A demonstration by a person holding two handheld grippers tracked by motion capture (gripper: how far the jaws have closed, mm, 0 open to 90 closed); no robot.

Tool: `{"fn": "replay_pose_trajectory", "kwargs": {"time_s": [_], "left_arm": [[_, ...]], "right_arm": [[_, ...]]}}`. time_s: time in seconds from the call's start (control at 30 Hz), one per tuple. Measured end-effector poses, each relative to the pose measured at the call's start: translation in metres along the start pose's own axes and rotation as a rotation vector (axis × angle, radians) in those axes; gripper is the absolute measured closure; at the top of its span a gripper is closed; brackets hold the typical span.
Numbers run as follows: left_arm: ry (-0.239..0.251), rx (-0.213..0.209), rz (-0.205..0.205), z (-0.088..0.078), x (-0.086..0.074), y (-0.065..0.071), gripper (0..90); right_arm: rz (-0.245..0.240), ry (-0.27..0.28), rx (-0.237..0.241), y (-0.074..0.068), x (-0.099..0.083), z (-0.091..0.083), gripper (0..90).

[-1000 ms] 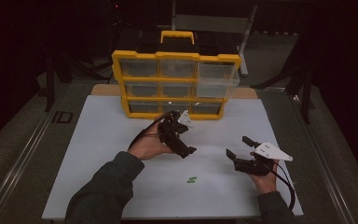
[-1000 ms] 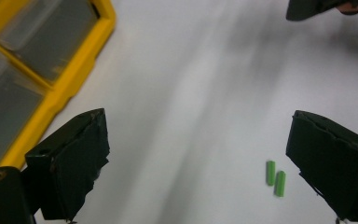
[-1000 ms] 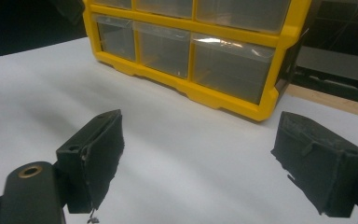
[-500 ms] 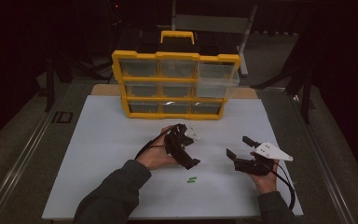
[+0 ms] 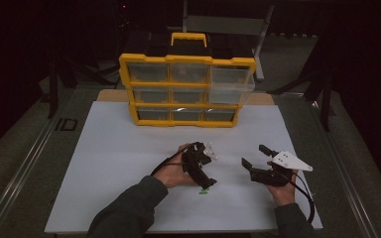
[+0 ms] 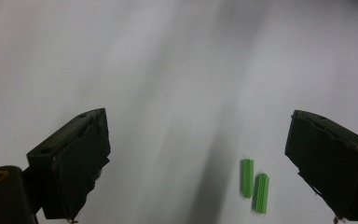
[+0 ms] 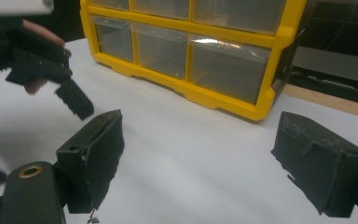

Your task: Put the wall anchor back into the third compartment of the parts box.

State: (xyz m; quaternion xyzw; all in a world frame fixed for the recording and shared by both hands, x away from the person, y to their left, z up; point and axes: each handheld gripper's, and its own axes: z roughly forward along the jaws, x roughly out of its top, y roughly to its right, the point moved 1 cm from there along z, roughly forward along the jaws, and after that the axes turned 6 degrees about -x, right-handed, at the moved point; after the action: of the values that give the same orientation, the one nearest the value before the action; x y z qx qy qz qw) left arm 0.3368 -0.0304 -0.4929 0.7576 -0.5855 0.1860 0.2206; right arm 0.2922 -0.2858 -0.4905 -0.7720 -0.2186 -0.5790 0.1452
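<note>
I hold my left gripper (image 5: 206, 182) low over two green plugs (image 6: 255, 185) on the white counter (image 5: 114, 163), its jaws wide apart around them, not touching. My right gripper (image 5: 256, 157) waits nearby, jaws apart, facing the yellow box (image 5: 186, 90).

Two small green ribbed plastic plugs (image 6: 255, 186) lie between the left gripper's (image 6: 205, 163) matt black, rough-edged jaws on the smooth matt white sheet (image 5: 129, 163). Beyond the right gripper (image 7: 214, 163), the glossy yellow plastic organiser (image 7: 242, 98) holds clear plastic drawers.
</note>
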Motion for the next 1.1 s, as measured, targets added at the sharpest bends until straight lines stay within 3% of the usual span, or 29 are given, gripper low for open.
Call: {"fn": "replay_pose_trajectory", "kwargs": {"time_s": [0.2, 0.47, 0.87, 1.1], "left_arm": [[-0.047, -0.015, -0.013, 0.017, -0.006, 0.003, 9.5], [-0.093, -0.026, -0.028, 0.025, -0.014, -0.002, 15.3], [-0.091, -0.013, -0.048, 0.016, -0.024, -0.008, 31.9], [-0.114, -0.012, -0.036, 0.009, -0.029, -0.011, 48.2]], "right_arm": [[0.004, -0.001, -0.001, 0.000, 0.000, 0.000, 15.9], [-0.001, -0.001, -0.001, 0.001, 0.000, 0.000, 15.9], [0.000, -0.003, -0.004, 0.001, -0.001, 0.000, 15.9], [-0.002, -0.007, -0.002, 0.000, -0.001, 0.000, 15.9]]}}
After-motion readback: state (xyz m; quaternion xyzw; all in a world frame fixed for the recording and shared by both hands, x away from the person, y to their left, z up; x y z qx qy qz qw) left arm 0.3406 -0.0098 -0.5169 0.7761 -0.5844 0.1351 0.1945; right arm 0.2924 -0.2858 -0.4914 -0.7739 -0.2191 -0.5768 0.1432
